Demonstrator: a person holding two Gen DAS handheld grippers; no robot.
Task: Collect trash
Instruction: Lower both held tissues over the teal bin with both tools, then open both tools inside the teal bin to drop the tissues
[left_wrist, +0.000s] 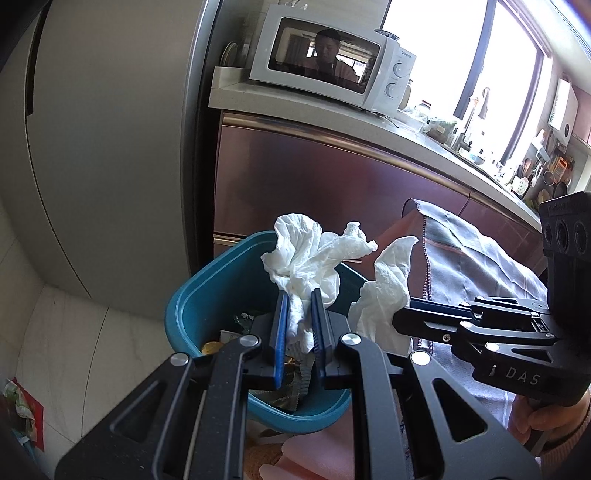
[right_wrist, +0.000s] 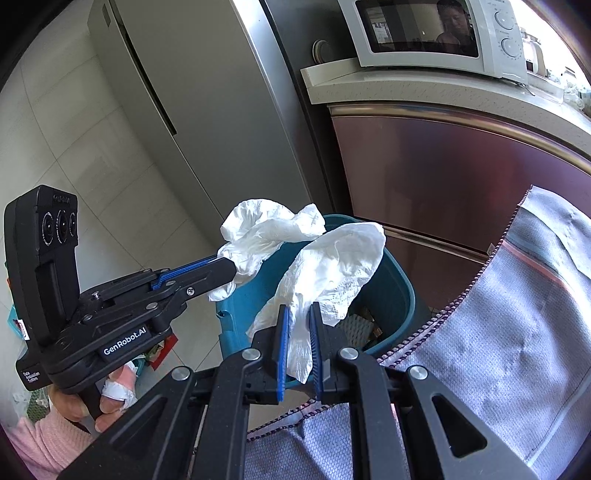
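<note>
Hovering over the teal plastic wastebasket (left_wrist: 207, 295), both tongs carry trash ready for dropping. The left tongs (left_wrist: 298, 332) are clamped on a crumpled white paper tissue (left_wrist: 306, 254), which billows up above the wastebasket's open mouth. The right tongs (right_wrist: 298, 341) are clamped on a second crumpled white tissue (right_wrist: 332, 266), held just beside the first and nearer the wastebasket's far rim in the right wrist view. Each tongs' blue pads pinch a thin twist of paper, so the jaws stand almost together.

Inside the wastebasket some scraps already lie, among them a gold-coloured round piece (left_wrist: 212, 347) near its left wall. A grey woven cloth with a pink stripe (right_wrist: 498, 332) lies just to the right of the wastebasket, partly overlapping its edge in the right wrist view. Behind the wastebasket stand a reddish-brown cabinet front (left_wrist: 332, 177) and, above it, a white microwave oven (left_wrist: 332, 55) on the pale table (left_wrist: 369, 125). A tall grey refrigerator (right_wrist: 207, 110) rises to the wastebasket's left.

The step in hand looks like the release stage: both tissues seem positioned above the opening. The next move probably calls for lowering each wad a little further inside the rim, then parting the jaws so the light paper falls in and does not drift onto the cloth or floor.
</note>
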